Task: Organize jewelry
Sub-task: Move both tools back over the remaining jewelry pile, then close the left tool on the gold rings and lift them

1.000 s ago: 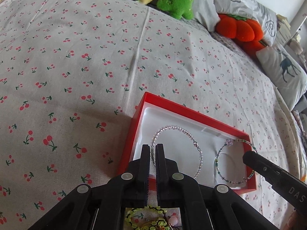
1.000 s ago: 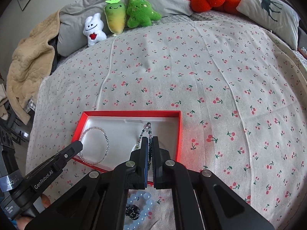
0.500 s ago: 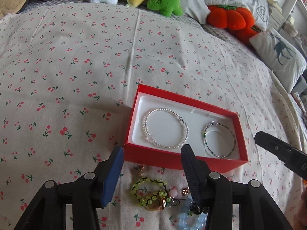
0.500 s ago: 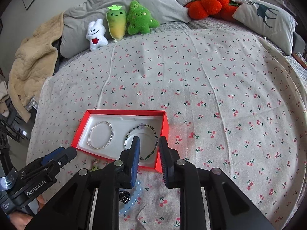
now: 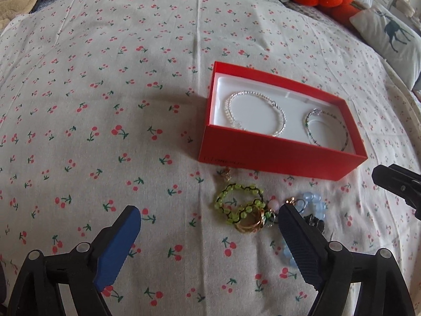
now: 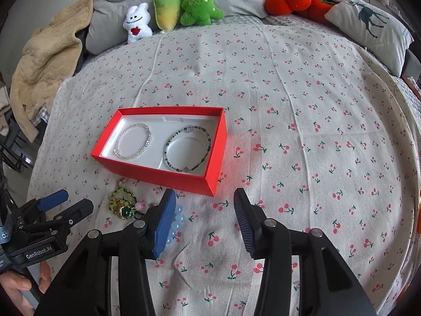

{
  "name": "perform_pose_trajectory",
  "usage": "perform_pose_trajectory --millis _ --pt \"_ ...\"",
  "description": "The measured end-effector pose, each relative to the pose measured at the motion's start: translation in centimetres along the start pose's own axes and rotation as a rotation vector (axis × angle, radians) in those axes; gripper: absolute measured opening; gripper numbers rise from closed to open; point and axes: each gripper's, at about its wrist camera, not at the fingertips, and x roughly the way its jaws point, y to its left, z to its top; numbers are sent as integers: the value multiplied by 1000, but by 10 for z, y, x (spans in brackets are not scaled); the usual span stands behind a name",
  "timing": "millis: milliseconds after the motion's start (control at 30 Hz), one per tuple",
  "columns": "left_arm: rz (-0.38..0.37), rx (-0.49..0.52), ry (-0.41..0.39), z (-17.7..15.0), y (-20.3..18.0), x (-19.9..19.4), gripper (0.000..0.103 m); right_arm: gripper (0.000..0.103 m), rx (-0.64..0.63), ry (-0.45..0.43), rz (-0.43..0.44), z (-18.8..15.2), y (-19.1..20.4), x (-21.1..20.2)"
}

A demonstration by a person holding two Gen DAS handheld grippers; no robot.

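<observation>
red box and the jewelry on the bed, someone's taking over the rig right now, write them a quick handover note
Left gripper: jaws opening, nothing between them.
Right gripper: jaws opening, nothing held.
Red box sits on the cherry-print bedspread.
Done: clear bead bracelet and dark green bead bracelet lie side by side inside it.
Left: a tangled pile on the bedspread just in front of the box, with a yellow-green bead bracelet, a gold ring, a pale blue bead bracelet and small charms.

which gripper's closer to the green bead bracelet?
Left. Left gripper, jaws opening, has the green bracelet just ahead of its fingertips; right gripper, also opening, sits off to its side.
</observation>
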Motion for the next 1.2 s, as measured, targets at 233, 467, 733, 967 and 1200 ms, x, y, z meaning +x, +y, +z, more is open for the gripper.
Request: perform_pose_trajectory --millis 233,467,733,967,1200 --pt "28 -28 107 -13 14 14 90 63 -9 106 -35 -16 0 18" --pt "-13 -87 179 -20 23 25 90 65 -7 197 -108 -27 0 37" --pt "-100 -170 174 -19 29 25 88 65 8 208 -117 -29 -1 40" --pt "-221 -175 156 -10 12 26 43 65 30 206 -102 -26 -2 41" --pt "-255 -140 166 -5 -11 33 28 65 60 200 -87 -25 -7 38"
